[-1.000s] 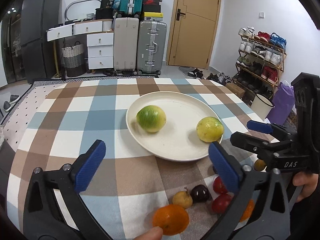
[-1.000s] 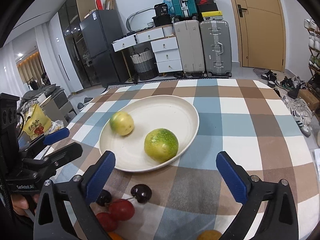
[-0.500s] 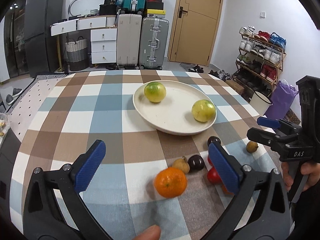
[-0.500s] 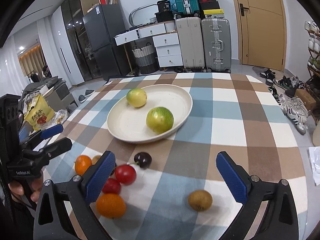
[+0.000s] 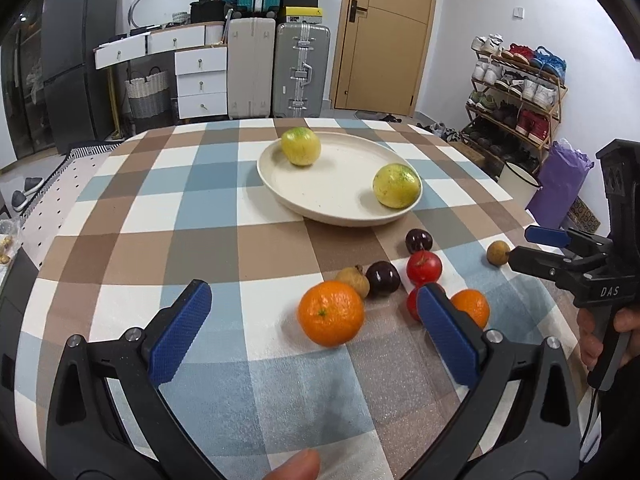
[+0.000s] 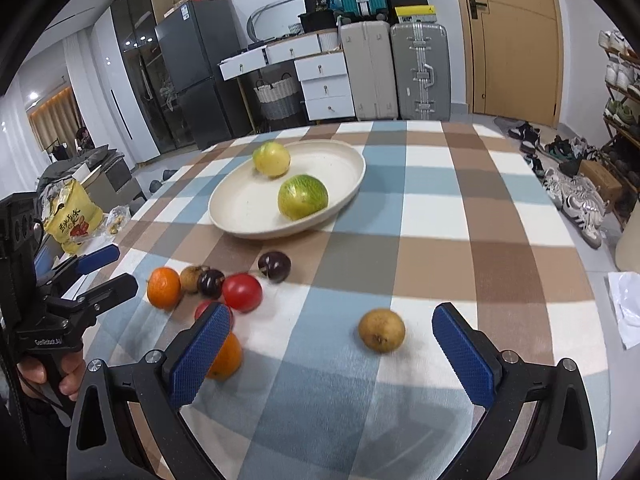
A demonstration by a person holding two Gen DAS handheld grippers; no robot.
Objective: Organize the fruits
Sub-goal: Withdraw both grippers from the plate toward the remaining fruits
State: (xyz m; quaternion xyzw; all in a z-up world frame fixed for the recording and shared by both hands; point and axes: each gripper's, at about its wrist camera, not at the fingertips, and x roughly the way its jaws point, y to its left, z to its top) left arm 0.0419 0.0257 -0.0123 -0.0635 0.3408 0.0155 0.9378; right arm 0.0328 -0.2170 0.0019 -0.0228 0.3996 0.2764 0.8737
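Observation:
A cream plate [image 5: 348, 208] [image 6: 240, 216] on the checked tablecloth holds two yellow-green citrus fruits [image 5: 301, 146] [image 5: 397, 185]. In front of it lie loose fruits: a large orange [image 5: 331, 313] [image 6: 164, 287], a second orange [image 5: 472, 306] [image 6: 225, 357], red fruits [image 5: 424, 267] [image 6: 242, 292], dark plums [image 5: 383, 278] [image 6: 274, 265] and small brown fruits [image 5: 497, 253] [image 6: 381, 329]. My left gripper [image 5: 316, 340] is open and empty, just short of the large orange. My right gripper [image 6: 332, 356] is open and empty, near the brown fruit.
The right gripper shows in the left wrist view [image 5: 560, 256], the left one in the right wrist view [image 6: 96, 276]. Suitcases [image 5: 276, 68], drawers and a fridge stand beyond the table. A shoe rack [image 5: 516, 92] is on the right. A yellow bag [image 6: 72, 220] lies left.
Both grippers have pulled back from the plate toward the near edge, so the loose fruits now lie in full view ahead. Both stayed open.

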